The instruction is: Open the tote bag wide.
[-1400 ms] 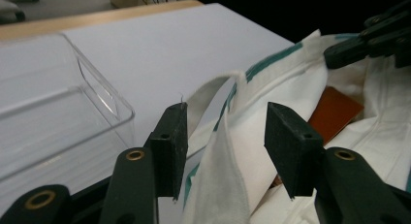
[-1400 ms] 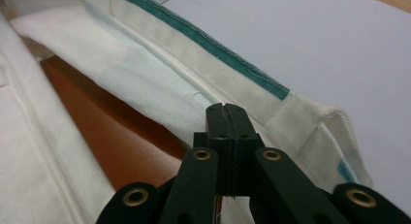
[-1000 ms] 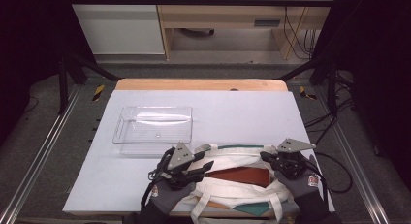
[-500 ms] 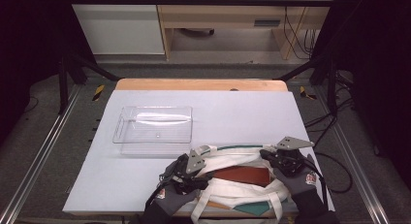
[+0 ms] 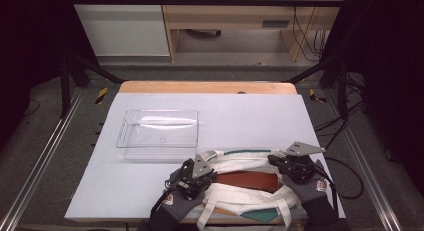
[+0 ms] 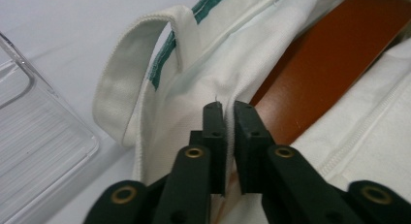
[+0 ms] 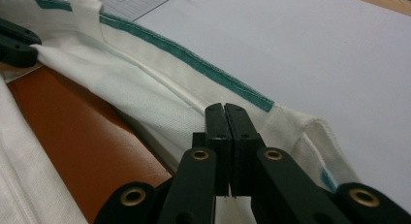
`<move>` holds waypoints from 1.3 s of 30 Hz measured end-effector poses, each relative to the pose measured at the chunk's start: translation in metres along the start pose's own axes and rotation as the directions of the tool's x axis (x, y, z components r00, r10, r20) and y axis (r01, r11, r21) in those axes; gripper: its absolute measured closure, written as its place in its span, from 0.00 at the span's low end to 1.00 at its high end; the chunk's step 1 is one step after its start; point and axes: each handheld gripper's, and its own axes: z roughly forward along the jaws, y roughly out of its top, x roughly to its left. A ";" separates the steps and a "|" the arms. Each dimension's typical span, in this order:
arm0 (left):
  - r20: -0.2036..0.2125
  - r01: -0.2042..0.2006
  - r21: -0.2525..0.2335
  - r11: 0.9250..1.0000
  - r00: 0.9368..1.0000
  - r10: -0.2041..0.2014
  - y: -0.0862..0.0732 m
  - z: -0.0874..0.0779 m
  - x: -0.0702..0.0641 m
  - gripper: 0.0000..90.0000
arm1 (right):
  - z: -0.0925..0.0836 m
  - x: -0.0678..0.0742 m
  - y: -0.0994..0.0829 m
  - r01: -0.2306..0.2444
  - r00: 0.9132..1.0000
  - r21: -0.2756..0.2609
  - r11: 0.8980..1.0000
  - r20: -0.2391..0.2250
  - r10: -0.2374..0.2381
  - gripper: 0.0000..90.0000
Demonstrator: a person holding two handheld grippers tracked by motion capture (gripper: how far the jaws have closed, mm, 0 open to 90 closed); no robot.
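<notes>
Bag rim [image 6: 220, 83] between both closed fingers [image 6: 213, 132]

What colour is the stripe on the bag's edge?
Green stripe on the white tote bag; right gripper view shows it best.

A lab: black frame posts [image 5: 66, 66], floor rails [image 5: 40, 166] and trailing cables [image 5: 305, 31] surround the table [image 5: 250, 116].

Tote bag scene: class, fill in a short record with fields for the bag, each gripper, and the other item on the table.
bag: white tote bag with green trim, lying open at the table's near edge, brown interior showing
left gripper: jaws have just been closing, pinching the bag's edge
right gripper: shut on the bag's edge
other item: clear plastic tray, empty, beyond the bag
</notes>
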 end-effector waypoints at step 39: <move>-0.047 0.231 -0.056 0.971 0.971 -0.234 -0.004 0.029 0.021 0.97 | 0.017 -0.033 -0.035 -0.061 0.998 0.122 0.991 0.003 0.061 0.99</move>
